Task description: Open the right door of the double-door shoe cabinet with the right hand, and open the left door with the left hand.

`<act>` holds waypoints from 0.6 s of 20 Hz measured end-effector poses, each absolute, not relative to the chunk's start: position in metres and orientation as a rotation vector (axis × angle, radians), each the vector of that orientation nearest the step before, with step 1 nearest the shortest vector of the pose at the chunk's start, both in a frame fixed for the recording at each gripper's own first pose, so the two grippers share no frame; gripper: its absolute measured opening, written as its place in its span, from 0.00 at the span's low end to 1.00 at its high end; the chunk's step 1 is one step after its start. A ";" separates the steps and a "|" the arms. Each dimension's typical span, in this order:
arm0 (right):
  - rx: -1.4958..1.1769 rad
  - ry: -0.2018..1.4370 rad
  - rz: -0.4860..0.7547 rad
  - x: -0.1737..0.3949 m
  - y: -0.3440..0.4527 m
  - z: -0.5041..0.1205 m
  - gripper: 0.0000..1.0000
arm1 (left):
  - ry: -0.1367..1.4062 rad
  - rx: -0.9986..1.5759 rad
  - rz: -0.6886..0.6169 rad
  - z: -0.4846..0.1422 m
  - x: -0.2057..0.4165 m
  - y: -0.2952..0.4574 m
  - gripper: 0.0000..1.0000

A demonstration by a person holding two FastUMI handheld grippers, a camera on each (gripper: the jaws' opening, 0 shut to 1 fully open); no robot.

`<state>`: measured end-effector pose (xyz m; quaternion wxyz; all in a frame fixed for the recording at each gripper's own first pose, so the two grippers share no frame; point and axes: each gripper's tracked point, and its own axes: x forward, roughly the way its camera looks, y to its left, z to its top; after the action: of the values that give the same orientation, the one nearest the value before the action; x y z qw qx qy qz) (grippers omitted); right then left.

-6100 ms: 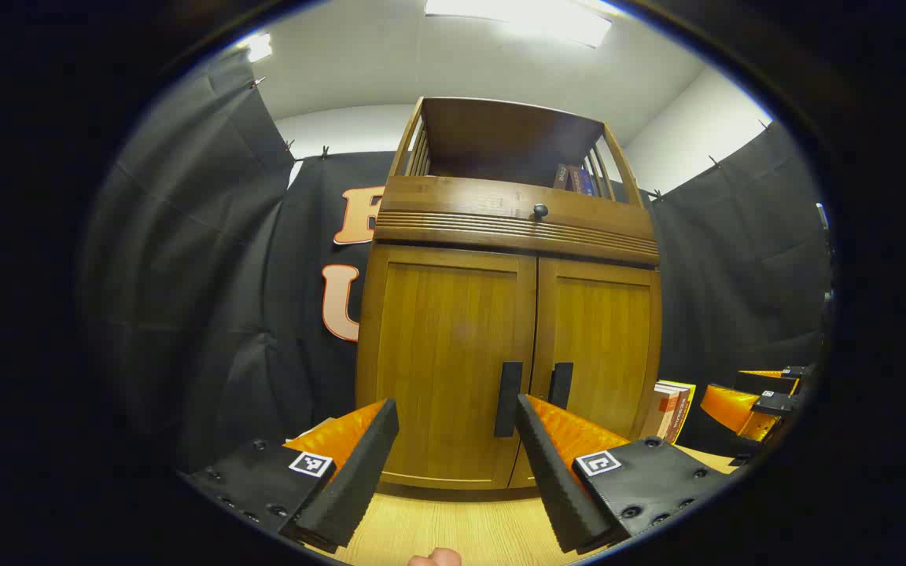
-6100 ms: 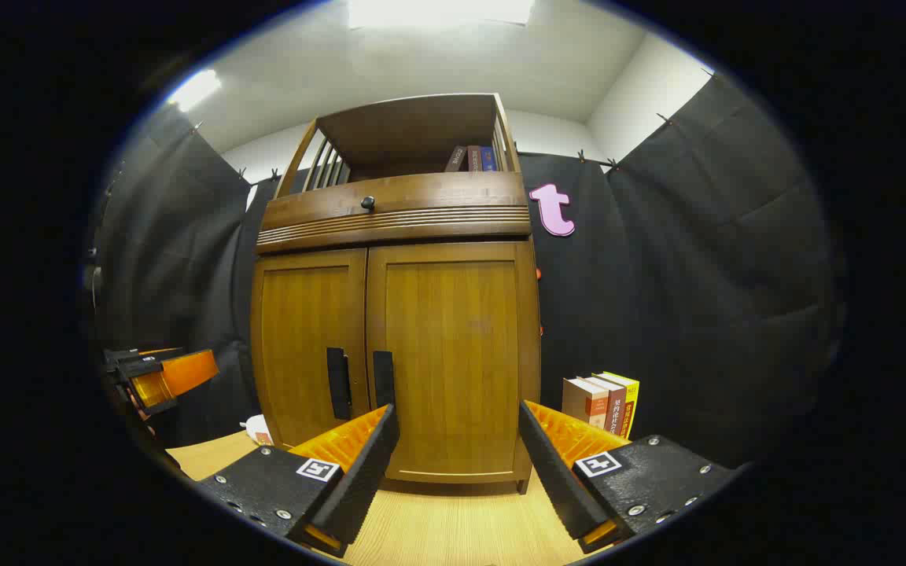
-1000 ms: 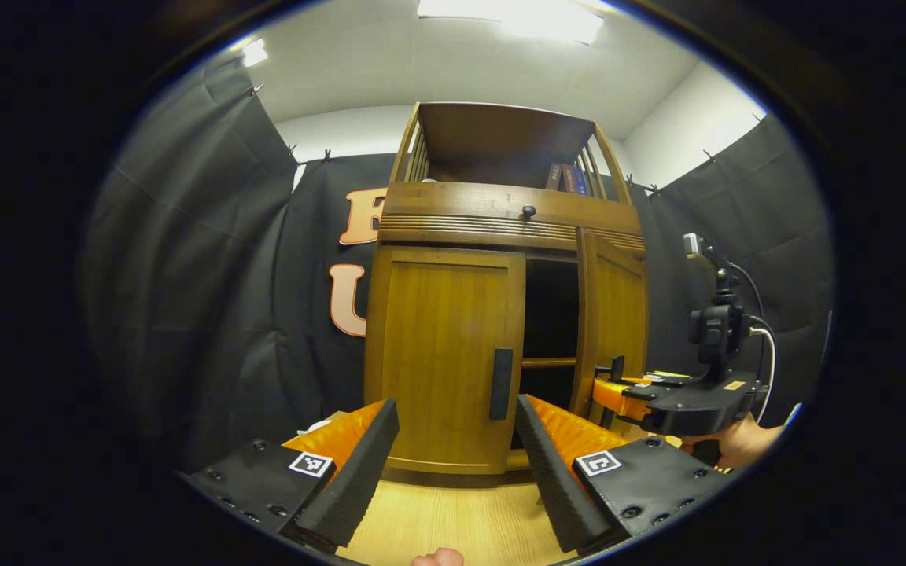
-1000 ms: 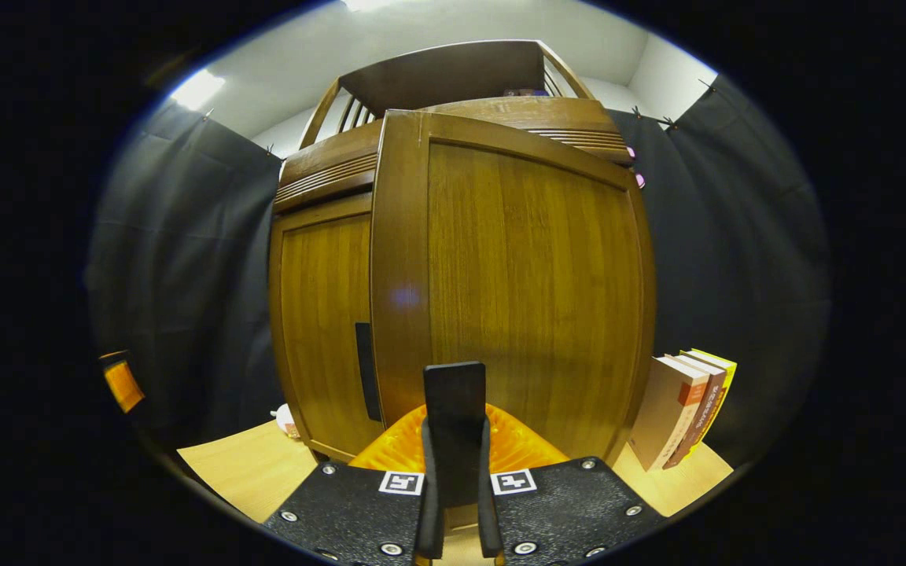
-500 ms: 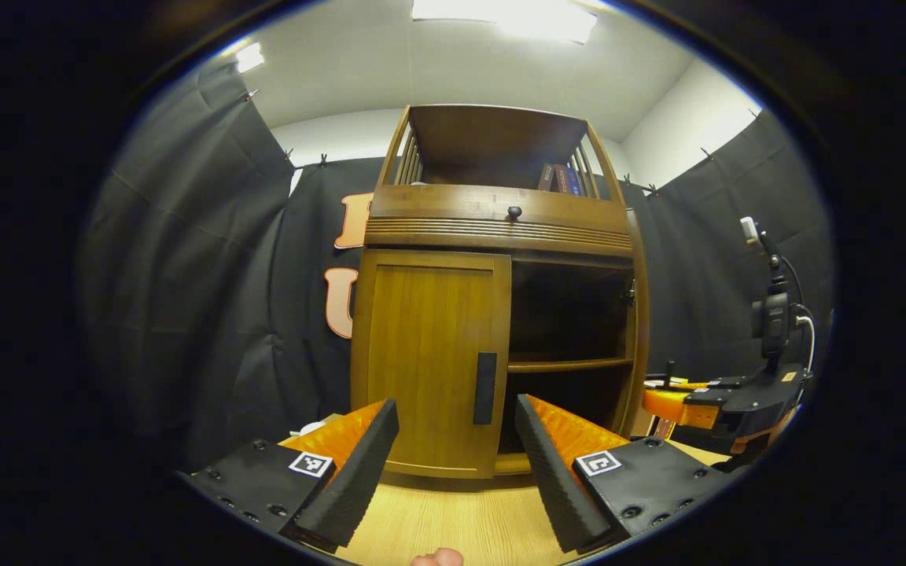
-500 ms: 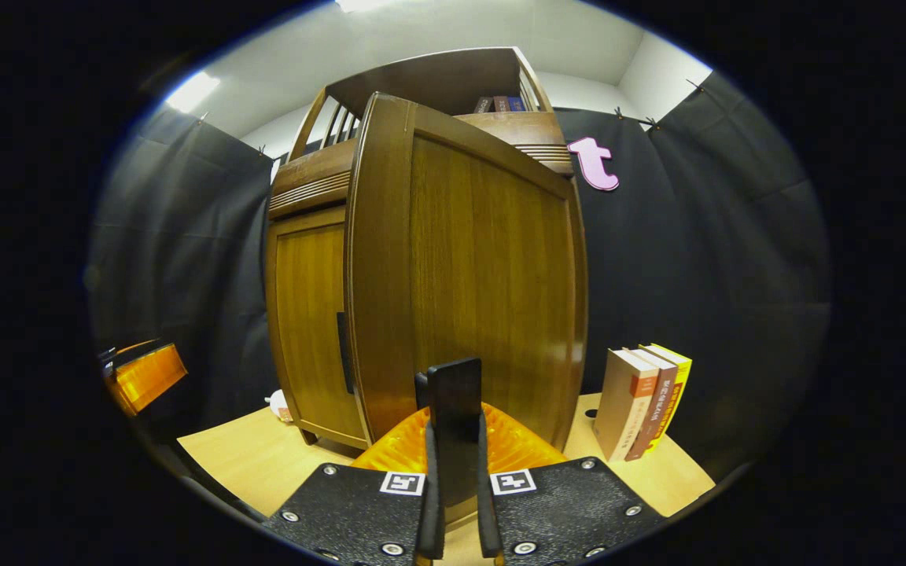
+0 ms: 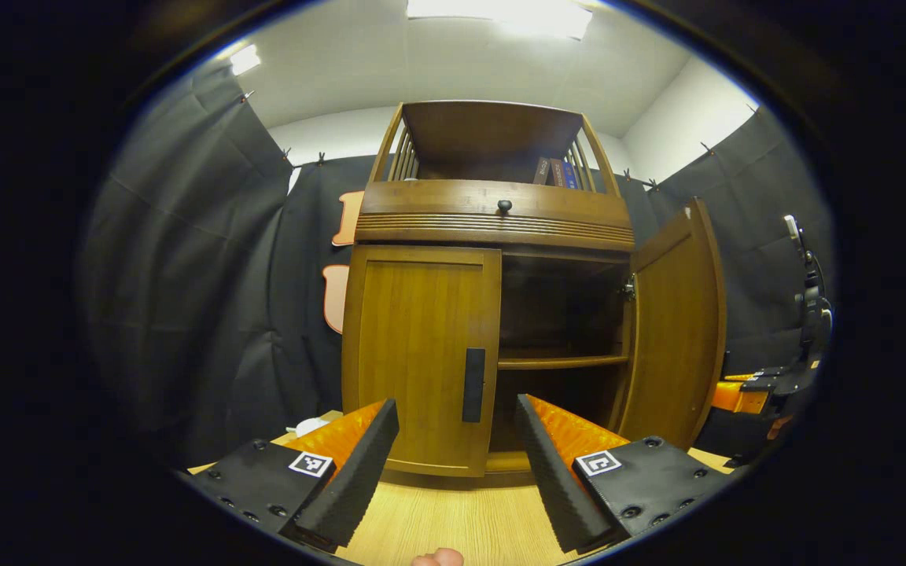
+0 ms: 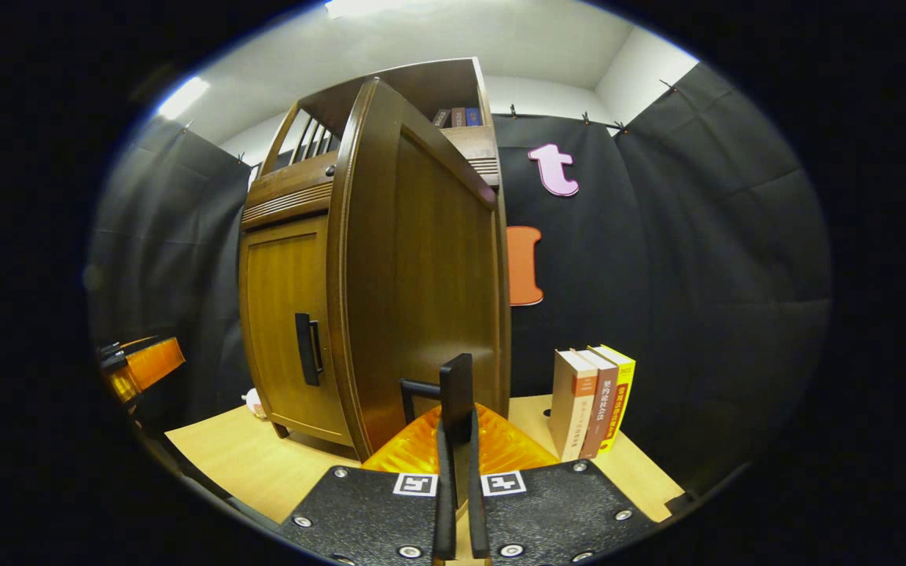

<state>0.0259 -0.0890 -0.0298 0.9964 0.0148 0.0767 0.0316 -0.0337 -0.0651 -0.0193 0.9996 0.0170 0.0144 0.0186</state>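
Right gripper [image 8: 457, 472] is clamped on the right door's handle [image 8: 453, 385] to swing it wide, while left gripper [image 7: 453, 464] waits, fingers apart, before the shut left door's handle [image 7: 473, 385]

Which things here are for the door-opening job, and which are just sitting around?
For the job:
right door, swung open
its handle, pinched by the right gripper
left door, still shut
its handle
left gripper, open

Just sitting around:
books on the table
books on the top shelf
drawer knob
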 end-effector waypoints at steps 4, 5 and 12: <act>0.006 0.152 0.036 0.024 -0.123 -0.030 0.10 | 0.057 0.031 0.044 -0.029 -0.030 -0.066 0.97; 0.004 0.155 0.027 0.021 -0.131 -0.034 0.04 | 0.060 0.030 0.046 -0.031 -0.029 -0.065 0.97; 0.054 0.145 0.072 0.024 -0.164 -0.032 0.00 | 0.066 0.036 0.046 -0.032 -0.030 -0.064 0.97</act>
<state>0.0243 -0.1642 -0.0324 0.9964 0.0271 0.0724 0.0361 -0.0297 -0.0643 -0.0324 0.9990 0.0180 0.0332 0.0231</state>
